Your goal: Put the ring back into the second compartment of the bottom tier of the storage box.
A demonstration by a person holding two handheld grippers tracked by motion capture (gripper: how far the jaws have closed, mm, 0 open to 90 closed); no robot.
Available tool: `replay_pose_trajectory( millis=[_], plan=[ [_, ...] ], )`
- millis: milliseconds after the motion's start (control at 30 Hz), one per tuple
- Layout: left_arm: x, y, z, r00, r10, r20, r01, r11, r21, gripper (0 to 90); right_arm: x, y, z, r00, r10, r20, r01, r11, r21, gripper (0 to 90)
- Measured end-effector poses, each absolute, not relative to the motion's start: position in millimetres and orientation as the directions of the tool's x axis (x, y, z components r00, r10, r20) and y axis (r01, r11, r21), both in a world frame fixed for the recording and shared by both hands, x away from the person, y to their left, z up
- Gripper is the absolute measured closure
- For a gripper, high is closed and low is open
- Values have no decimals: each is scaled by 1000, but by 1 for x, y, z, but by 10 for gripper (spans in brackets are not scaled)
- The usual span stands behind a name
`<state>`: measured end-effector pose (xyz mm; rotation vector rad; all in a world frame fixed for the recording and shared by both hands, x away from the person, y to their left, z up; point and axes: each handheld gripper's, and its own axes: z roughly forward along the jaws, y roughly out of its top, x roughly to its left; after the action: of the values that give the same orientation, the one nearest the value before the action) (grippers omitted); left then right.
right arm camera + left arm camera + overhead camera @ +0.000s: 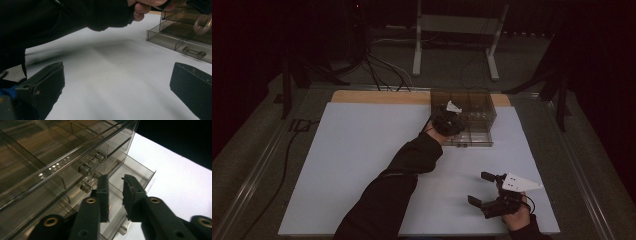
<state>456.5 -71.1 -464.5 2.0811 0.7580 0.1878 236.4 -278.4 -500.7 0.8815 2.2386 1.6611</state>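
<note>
White tabletop [362, 165] under dim light holds a clear plastic drawer box [472, 107] at upper centre, where the left gripper [115, 195], jaws slightly parted and empty, sits against its drawer fronts, while the right gripper [480, 189] rests wide open at lower right, well apart.

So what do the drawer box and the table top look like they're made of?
The drawer box looks like clear, smoke-tinted hard plastic with a glossy finish: you see straight through its walls to the dividers, and its edges catch bright glints. Its handles look like clear plastic rods. The table top reads as a matte white sheet, with a wood-coloured strip along the far edge; what the sheet itself is can't be told.
</note>
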Motion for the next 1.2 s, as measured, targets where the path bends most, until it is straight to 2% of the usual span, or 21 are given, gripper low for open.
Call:
replay_pose_trajectory(
  millis=[100,233,667,733,1200],
  plan=[
    [452,-73,-462,802,582,-135,442,-426,789,604,236,-279,-501,-797,580,171,332,184,925,0],
    [446,-70,-456,802,579,-148,450,-423,787,533,237,-279,-501,-796,581,171,333,184,925,0],
    [437,-42,-443,798,580,-163,467,-425,775,466,238,-282,-505,-787,590,180,343,177,922,0],
    [436,-39,-441,792,588,-162,474,-428,769,389,238,-282,-505,-785,592,179,341,173,924,0],
    [431,-23,-431,765,624,-162,504,-422,753,161,238,-286,-505,-774,609,172,340,172,925,0]
  ],
)
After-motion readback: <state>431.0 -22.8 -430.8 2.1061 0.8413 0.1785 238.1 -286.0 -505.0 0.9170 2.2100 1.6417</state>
